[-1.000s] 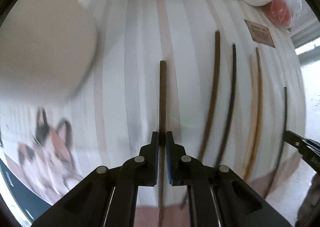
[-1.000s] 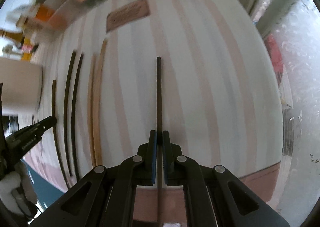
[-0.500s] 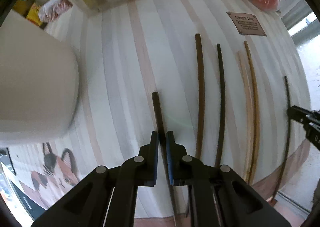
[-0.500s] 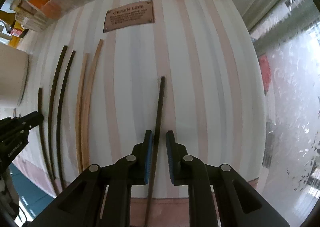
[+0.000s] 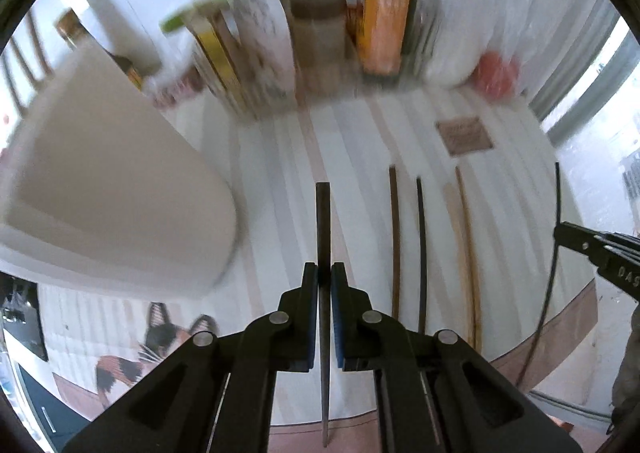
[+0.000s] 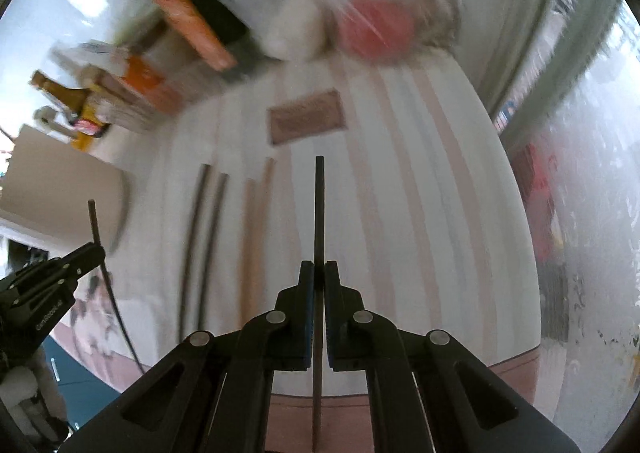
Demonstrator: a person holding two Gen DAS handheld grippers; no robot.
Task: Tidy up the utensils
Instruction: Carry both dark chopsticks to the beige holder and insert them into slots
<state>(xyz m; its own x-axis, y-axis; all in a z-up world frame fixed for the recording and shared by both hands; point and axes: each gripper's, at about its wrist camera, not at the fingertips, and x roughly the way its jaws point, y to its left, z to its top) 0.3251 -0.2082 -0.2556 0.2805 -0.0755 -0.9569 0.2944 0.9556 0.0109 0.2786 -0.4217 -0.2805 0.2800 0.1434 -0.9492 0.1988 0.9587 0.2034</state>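
Note:
My left gripper (image 5: pixel 324 277) is shut on a dark chopstick (image 5: pixel 322 221) and holds it raised above the striped cloth (image 5: pixel 360 141). My right gripper (image 6: pixel 319 273) is shut on another dark chopstick (image 6: pixel 319 213), also lifted off the cloth. On the cloth lie two dark chopsticks (image 5: pixel 395 237) and two light wooden chopsticks (image 5: pixel 466 245), side by side. They also show in the right wrist view (image 6: pixel 192 237). The right gripper shows at the right edge of the left wrist view (image 5: pixel 560 233), and the left gripper at the left edge of the right wrist view (image 6: pixel 94 253).
A large white container (image 5: pixel 104 193) stands close on the left. Boxes and bottles (image 5: pixel 380 25) line the back of the table, with a red item in a plastic bag (image 5: pixel 494 73) at the back right. A small brown label (image 5: pixel 464 137) lies on the cloth.
Both grippers have lifted and tilted up with their chopsticks, so the back of the table has come into view. The right gripper has closed tight on its chopstick.

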